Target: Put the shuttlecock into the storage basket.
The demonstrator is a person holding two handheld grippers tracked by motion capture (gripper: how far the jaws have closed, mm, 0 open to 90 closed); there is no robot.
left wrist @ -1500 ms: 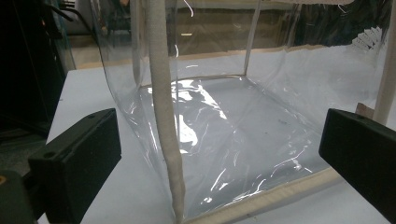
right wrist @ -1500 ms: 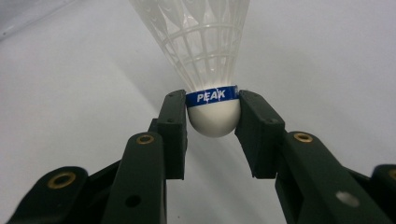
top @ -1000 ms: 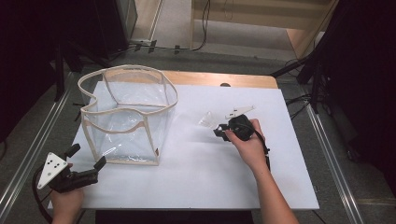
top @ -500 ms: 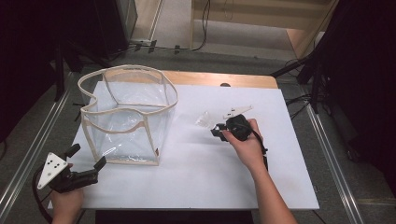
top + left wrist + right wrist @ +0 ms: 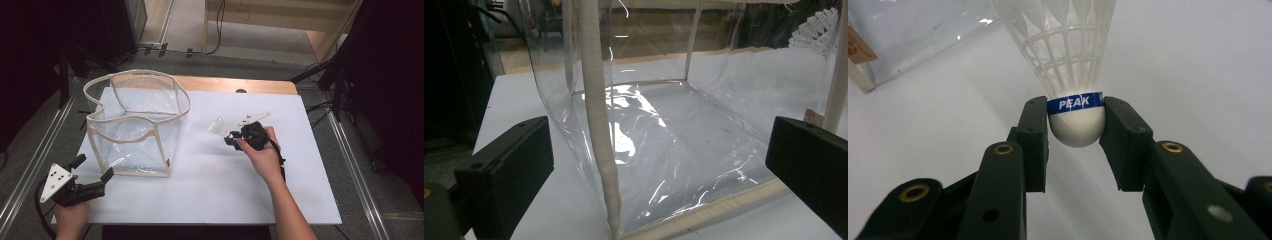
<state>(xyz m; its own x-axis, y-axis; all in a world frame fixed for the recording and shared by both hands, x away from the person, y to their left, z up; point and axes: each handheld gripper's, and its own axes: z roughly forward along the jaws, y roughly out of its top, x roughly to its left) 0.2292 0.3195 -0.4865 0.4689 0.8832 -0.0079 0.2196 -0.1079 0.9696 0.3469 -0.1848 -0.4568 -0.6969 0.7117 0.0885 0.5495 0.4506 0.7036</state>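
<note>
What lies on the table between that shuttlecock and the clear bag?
Nothing visible. The right gripper holds the shuttlecock by its head, and bare white table lies between it and the clear bag, whose open top faces up.

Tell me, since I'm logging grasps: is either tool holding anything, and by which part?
The right tool clamps a white plastic shuttlecock by its rounded white head, at the blue band. The left tool holds nothing.

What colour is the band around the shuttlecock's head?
Blue with white "PEAK" lettering, on the shuttlecock; clearest in the right gripper view.
</note>
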